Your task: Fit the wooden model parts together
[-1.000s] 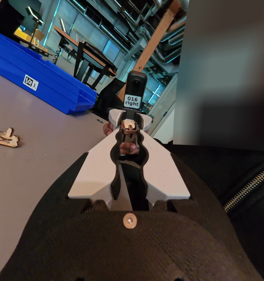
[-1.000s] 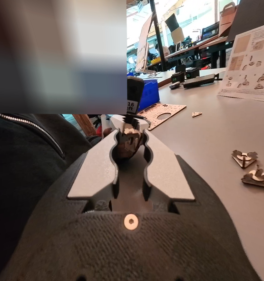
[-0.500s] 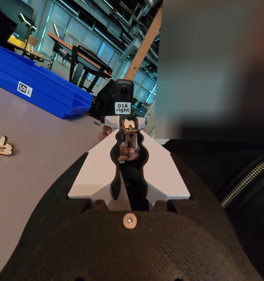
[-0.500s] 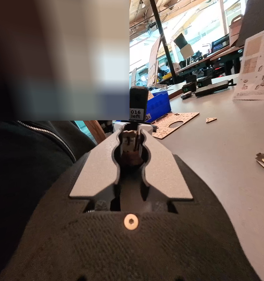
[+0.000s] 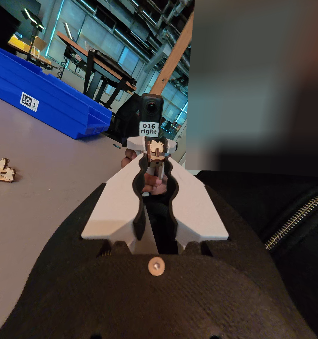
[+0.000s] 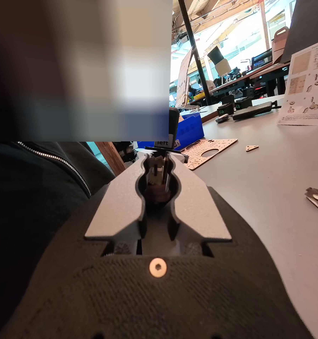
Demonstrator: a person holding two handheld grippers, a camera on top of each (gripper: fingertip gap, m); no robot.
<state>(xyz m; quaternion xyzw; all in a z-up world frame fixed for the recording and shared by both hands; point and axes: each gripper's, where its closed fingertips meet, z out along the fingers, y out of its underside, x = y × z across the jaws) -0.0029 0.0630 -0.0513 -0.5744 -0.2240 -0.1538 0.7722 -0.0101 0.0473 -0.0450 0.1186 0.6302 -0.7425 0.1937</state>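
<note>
while both tongs face each other above the counter [image 5: 44,183], left tongs [image 5: 155,161] and right tongs [image 6: 159,165] each clamp one shared wooden assembly [image 5: 155,149], seemingly steadying it between them.

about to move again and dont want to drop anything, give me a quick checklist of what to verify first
1. Left claw closed on the wooden assembly: ok, its pads sit against both sides.
2. Right claw pressing on the same assembly: cannot tell, the contact is dark and cluttered.
3. Assembly lifted off the grey table: ok.
4. Loose wooden pieces apart from both claws: ok, they lie off to the side.
5. Blue bin apart from the claws: ok.
</note>
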